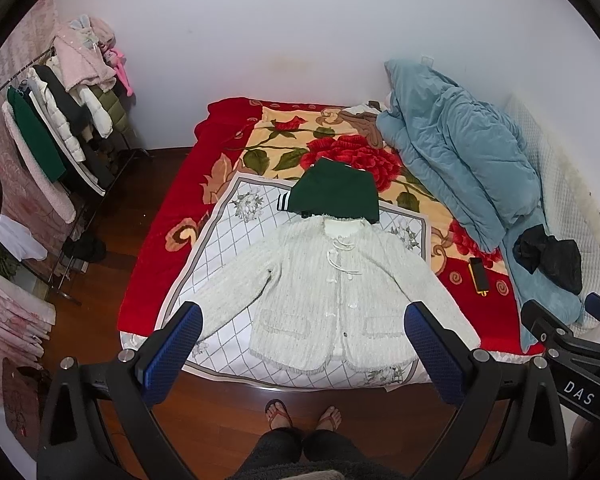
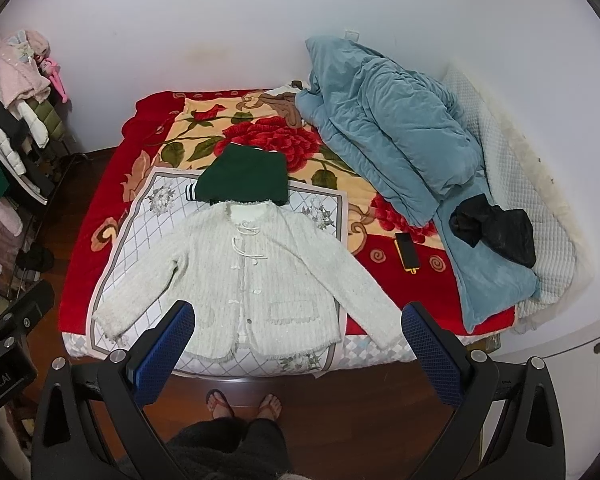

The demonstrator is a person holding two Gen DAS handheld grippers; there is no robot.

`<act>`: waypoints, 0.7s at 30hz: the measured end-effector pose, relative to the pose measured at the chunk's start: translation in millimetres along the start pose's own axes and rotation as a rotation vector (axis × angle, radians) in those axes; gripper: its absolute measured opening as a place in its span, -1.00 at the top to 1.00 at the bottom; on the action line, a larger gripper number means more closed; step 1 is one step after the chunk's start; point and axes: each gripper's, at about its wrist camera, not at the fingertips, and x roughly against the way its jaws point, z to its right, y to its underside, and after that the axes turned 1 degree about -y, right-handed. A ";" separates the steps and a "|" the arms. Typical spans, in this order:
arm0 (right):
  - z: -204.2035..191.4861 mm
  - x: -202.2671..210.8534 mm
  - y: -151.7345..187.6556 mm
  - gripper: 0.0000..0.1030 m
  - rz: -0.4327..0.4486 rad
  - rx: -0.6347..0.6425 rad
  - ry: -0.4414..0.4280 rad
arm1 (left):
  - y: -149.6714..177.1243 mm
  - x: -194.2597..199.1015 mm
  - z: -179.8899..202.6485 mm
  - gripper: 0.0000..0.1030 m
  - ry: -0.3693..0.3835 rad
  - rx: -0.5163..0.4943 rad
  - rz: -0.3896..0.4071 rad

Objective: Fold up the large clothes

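Observation:
A white knit jacket [image 1: 320,284] lies flat, front up, sleeves spread, on a white checked cloth [image 1: 228,232] at the bed's near edge; it also shows in the right wrist view [image 2: 244,276]. A folded green garment [image 1: 336,192] sits just beyond its collar, seen in the right wrist view too [image 2: 244,178]. My left gripper [image 1: 304,328] is open and empty, held above the jacket's hem. My right gripper [image 2: 298,326] is open and empty, also above the hem. The right gripper's body [image 1: 572,344] shows at the left view's right edge.
A red floral blanket [image 1: 160,220] covers the bed. A blue quilt [image 2: 388,128] is heaped at the right with a black garment [image 2: 496,232] on it. A phone [image 2: 406,250] lies on the blanket. A clothes rack [image 1: 60,128] stands left. My feet [image 1: 304,416] are on the wooden floor.

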 end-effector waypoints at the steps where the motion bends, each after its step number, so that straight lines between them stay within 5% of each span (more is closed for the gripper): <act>1: -0.2 0.2 -0.4 -1.00 0.001 0.000 0.000 | -2.0 0.8 1.5 -1.00 -0.001 -0.001 0.001; 7: 0.0 0.5 0.5 -1.00 0.002 0.000 0.000 | -16.3 4.9 11.8 -1.00 0.001 -0.007 0.000; 9: -0.2 0.3 0.9 -1.00 0.003 -0.003 -0.001 | 14.8 -6.7 -8.8 -1.00 0.000 0.001 0.001; 21: -0.7 2.8 -5.1 -1.00 0.008 0.004 0.002 | 15.3 -6.0 -7.1 -1.00 -0.001 0.000 0.005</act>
